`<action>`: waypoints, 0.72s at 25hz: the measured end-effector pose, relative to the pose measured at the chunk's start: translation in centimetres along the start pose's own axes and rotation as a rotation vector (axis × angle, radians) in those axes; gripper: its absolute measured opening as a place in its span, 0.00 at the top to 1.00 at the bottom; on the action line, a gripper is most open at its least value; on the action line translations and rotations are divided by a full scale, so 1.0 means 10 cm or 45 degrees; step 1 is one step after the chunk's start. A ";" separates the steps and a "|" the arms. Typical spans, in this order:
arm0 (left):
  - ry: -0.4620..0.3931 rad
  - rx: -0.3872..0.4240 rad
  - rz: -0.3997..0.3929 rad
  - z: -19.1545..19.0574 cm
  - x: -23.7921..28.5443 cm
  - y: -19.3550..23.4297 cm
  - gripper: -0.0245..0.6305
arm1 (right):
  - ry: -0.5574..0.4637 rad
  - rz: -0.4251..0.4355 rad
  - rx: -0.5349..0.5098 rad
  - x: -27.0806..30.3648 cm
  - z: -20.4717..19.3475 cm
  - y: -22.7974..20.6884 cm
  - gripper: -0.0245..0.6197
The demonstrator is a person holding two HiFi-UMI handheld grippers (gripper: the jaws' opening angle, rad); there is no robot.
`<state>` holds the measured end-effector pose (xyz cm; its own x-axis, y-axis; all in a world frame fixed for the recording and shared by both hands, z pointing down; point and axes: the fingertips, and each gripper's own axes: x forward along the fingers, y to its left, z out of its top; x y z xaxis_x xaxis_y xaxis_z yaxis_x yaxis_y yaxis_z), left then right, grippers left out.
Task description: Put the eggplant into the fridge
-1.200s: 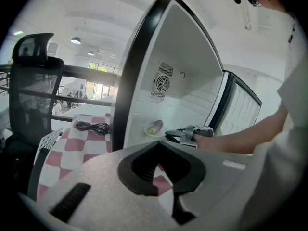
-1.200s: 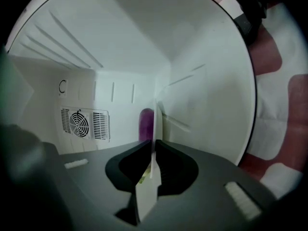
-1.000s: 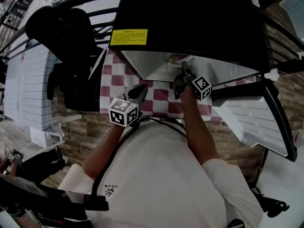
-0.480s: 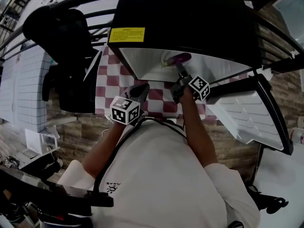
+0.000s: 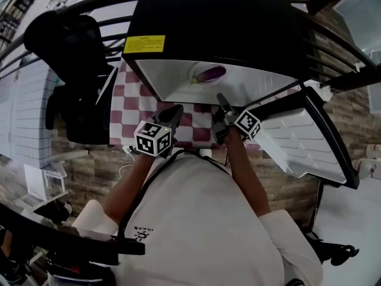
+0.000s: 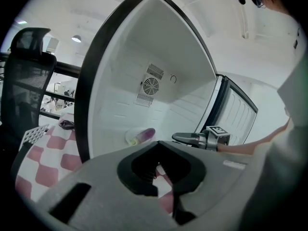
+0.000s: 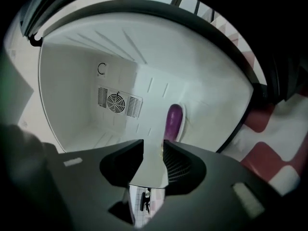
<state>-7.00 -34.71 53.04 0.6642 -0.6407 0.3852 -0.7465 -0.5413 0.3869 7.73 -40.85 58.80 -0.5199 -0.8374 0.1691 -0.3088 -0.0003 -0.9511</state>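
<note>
The purple eggplant (image 5: 212, 72) (image 6: 146, 134) (image 7: 173, 121) lies on a pale plate (image 6: 130, 138) on the floor of the open fridge (image 5: 226, 22). My right gripper (image 5: 219, 102) (image 7: 153, 143) hangs just outside the fridge mouth, a short way back from the eggplant. Its jaws are closing with nothing between them, and a gap still shows between the tips. It also shows in the left gripper view as the right gripper (image 6: 185, 137), well apart from the eggplant. My left gripper (image 5: 175, 113) (image 6: 157, 143) is held over the table, tips together and empty.
The fridge door (image 5: 300, 139) stands swung open at the right. A red-and-white checkered cloth (image 5: 128, 100) covers the table under the fridge. A black office chair (image 5: 71, 46) stands at the left, and a fan grille (image 7: 117, 101) sits on the fridge's back wall.
My right gripper has let go of the eggplant and drawn back out of the fridge, rising a little. The eggplant stays on the plate. My left gripper has shifted slightly.
</note>
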 end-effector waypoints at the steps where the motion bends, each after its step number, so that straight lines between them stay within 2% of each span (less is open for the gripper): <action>1: -0.004 0.006 0.000 0.01 0.01 -0.03 0.96 | 0.006 0.014 -0.006 -0.05 0.01 0.03 0.76; 5: -0.016 0.026 0.000 0.03 0.06 -0.14 0.96 | 0.048 0.108 -0.031 -0.22 0.03 0.22 0.82; 9: -0.034 0.020 0.001 0.06 0.08 -0.26 0.95 | 0.102 0.123 -0.090 -0.45 -0.01 0.30 0.91; 14: -0.065 0.022 0.001 0.14 0.10 -0.38 0.96 | 0.133 0.228 -0.033 -0.66 -0.10 0.61 0.95; 18: -0.072 0.031 0.002 0.17 0.10 -0.45 0.96 | 0.166 0.197 -0.129 -0.81 -0.16 0.68 0.95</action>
<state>-3.06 -33.85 50.26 0.6605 -0.6707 0.3375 -0.7485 -0.5530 0.3660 8.63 -33.20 51.40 -0.6637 -0.7454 0.0617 -0.2926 0.1828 -0.9386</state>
